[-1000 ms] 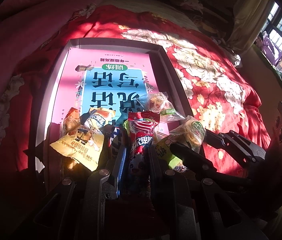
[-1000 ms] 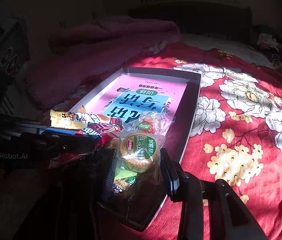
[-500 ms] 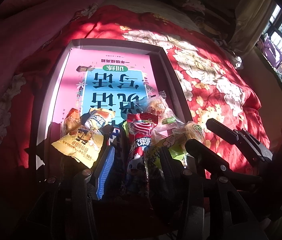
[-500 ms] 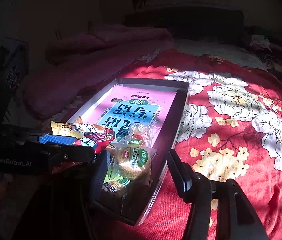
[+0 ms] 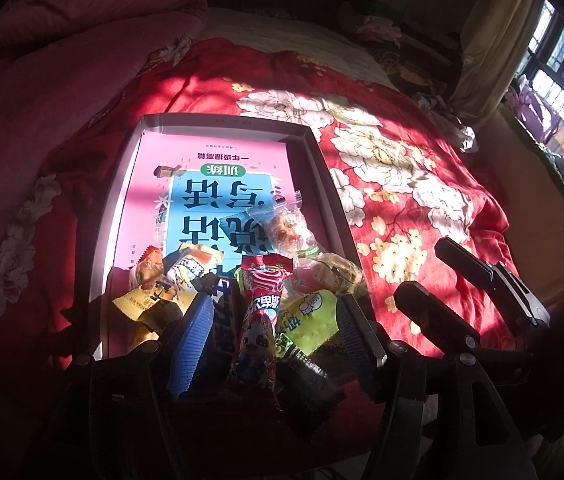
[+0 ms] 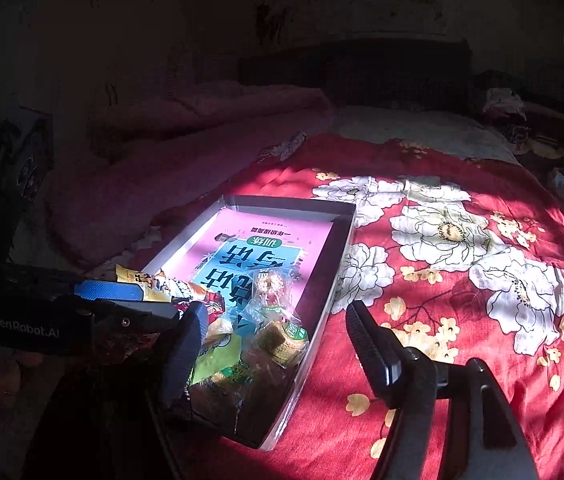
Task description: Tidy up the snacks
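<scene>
A shallow white tray (image 5: 221,120) lies on the red floral bedspread with a pink and blue book (image 5: 217,184) flat inside it. Several snack packets are heaped at its near end. My left gripper (image 5: 275,336) hangs over the heap with its jaws opening. A red candy packet (image 5: 261,304) lies loose between its fingers, and the pads do not press on it. My right gripper (image 6: 277,344) is also opening, and it straddles the tray's near right corner. A round biscuit pack (image 6: 284,338) and a green packet (image 6: 217,356) rest in the tray below it.
A crumpled pink blanket (image 5: 61,64) lies left of the tray. Open bedspread (image 6: 462,260) stretches to the right. A curtain and window (image 5: 554,60) stand at the far right. The left gripper (image 6: 157,302) reaches in from the left in the right wrist view.
Both grippers have gone from shut to wide apart and have lifted a little. The left let go of the red candy packet, the right of the round biscuit pack. Both now lie in the tray.
</scene>
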### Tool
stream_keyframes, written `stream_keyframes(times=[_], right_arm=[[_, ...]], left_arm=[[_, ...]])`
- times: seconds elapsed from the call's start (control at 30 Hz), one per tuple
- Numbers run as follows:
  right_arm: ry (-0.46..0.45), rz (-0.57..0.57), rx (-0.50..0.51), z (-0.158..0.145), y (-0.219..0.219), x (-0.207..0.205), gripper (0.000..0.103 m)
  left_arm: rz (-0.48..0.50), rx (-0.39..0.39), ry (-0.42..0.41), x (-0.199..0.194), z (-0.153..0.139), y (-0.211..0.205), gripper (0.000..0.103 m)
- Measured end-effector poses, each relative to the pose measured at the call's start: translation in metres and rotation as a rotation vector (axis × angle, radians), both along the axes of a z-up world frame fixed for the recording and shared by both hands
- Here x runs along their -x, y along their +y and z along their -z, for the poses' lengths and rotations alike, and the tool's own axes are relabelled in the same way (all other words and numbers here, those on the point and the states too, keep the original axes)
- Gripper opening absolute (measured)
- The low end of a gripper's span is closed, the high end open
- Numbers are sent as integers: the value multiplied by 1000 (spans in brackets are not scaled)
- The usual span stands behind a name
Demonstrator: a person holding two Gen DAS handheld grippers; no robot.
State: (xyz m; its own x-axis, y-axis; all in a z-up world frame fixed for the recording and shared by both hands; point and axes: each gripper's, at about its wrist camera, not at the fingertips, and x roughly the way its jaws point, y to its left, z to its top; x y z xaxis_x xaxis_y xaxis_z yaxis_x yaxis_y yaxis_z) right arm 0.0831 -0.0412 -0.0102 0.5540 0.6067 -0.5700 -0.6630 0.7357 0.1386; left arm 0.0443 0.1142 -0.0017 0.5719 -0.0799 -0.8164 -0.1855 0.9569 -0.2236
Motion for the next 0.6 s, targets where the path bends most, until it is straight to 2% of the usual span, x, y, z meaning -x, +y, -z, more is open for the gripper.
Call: stream_keyframes(times=[0.1, 0.23, 0.37, 0.6], right_arm=[[-19, 7, -17, -12, -6, 6, 78], [-32, 16, -21, -26, -14, 16, 88], [-29, 11, -6, -38, -22, 32, 93], [26, 11, 17, -47, -32, 64, 97]], left_arm=[[-1, -13, -33, 6, -13, -4, 74], [-6, -30, -59, 19, -25, -10, 77], [-30, -72, -74, 42, -35, -15, 79], [-65, -89, -19, 87, -28, -22, 79]])
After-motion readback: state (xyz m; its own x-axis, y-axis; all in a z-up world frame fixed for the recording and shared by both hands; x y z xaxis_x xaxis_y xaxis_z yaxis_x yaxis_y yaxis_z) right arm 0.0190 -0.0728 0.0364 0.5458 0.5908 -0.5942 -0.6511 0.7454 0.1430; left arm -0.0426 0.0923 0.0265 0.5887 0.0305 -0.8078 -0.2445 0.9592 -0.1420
